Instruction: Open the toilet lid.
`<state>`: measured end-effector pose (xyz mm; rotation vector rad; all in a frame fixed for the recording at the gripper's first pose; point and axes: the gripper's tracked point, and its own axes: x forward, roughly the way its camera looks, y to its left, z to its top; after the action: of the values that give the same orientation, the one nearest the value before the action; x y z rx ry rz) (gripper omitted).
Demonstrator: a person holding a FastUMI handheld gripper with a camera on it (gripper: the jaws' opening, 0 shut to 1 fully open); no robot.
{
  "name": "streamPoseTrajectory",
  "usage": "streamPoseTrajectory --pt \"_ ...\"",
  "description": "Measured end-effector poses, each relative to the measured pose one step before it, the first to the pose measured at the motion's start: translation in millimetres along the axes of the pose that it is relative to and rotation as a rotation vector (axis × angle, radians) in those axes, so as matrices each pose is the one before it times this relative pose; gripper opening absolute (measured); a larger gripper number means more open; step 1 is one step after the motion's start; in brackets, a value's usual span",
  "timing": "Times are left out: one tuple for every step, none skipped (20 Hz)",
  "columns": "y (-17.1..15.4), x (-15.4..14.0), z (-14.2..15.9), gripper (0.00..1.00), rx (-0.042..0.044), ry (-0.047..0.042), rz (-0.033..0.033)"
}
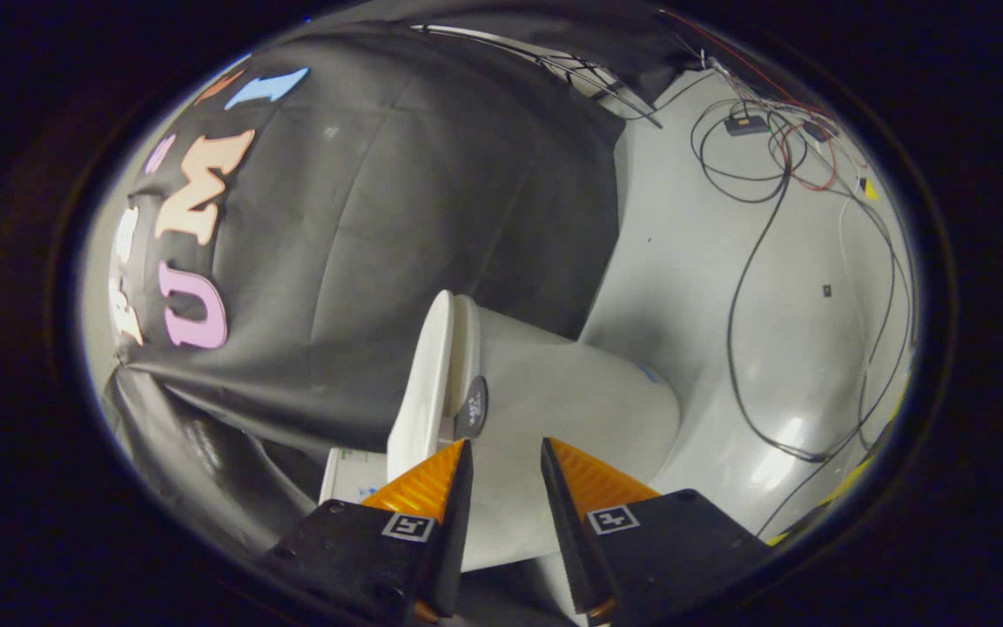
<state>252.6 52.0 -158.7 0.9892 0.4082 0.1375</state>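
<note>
1. The lid is a white slab seen edge-on, just ahead of the left finger's tip and leaning against the rim of the bowl. The camera is rolled, so the toilet lies sideways in the gripper view and up and down are hard to judge.
2. Lid and bowl rim sit close together, with only a thin dark seam between them — whether they touch all along it cannot be told.
3. A small dark oval pad sits at that seam, just beyond the left fingertip.
4. The bowl's smooth white body spreads from the rim away past the right finger; a small blue mark shows on its far side.
5. The gripper is released: its two fingers stand apart with an open gap, and the bowl's white wall shows through that gap. Nothing is held between them. Neither tip can be seen pressing on the lid or the bowl.
6. Each finger has an orange ribbed face and a black base carrying a square marker.
7. A white box-like part shows beside the lid, partly hidden by the left finger's base.
8. Behind the lid hangs the black cloth wall.
9. Beyond the bowl lies a pale grey floor — black and red cables loop across it, running to a small black box.
</note>
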Motion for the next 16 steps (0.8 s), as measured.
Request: streamPoseTrajectory --pt "4.28 5.66 3.54 0.49 0.01405 -0.01439 0.01703" --pt "5.74 5.11 2.37 0.49 0.01565 -0.01802 0.02362" --pt "5.05 4.56 3.52 0.49 0.01796 -0.01925 0.02656" --pt "3.33 2.81 3.70 0.49 0.01904 -0.02009 0.02189" --pt "2.56 2.36 4.56 0.48 0.02242 -0.02492 0.02025" --pt "3.62 2.99 6.47 0.48 0.02642 -0.03281 0.02285" --pt "-0.43 3.82 5.29 0.48 0.03618 -0.02741 0.00011" --pt "-3.36 4.24 3.46 0.38 0.02874 -0.01683 -0.00739" --pt "-2.22 2.44 1.93 0.28 0.02599 -0.01192 -0.01027" --pt "-0.91 1.75 -1.24 0.22 0.01640 -0.00223 -0.00748" --pt "1.76 0.99 -1.09 0.11 0.01056 0.00564 0.01328" --pt "3.66 -1.81 -0.49 0.07 0.00867 0.00209 0.02051" --pt "-0.08 0.93 -0.96 0.04 -0.00224 0.00159 -0.00411" --pt "-0.85 -1.47 -2.07 0.04 -0.01263 0.00120 -0.00777" --pt "0.96 2.16 1.44 0.04 -0.00545 -0.00589 -0.00704" --pt "3.40 -2.07 -0.65 0.04 -0.00156 0.00128 -0.00378"
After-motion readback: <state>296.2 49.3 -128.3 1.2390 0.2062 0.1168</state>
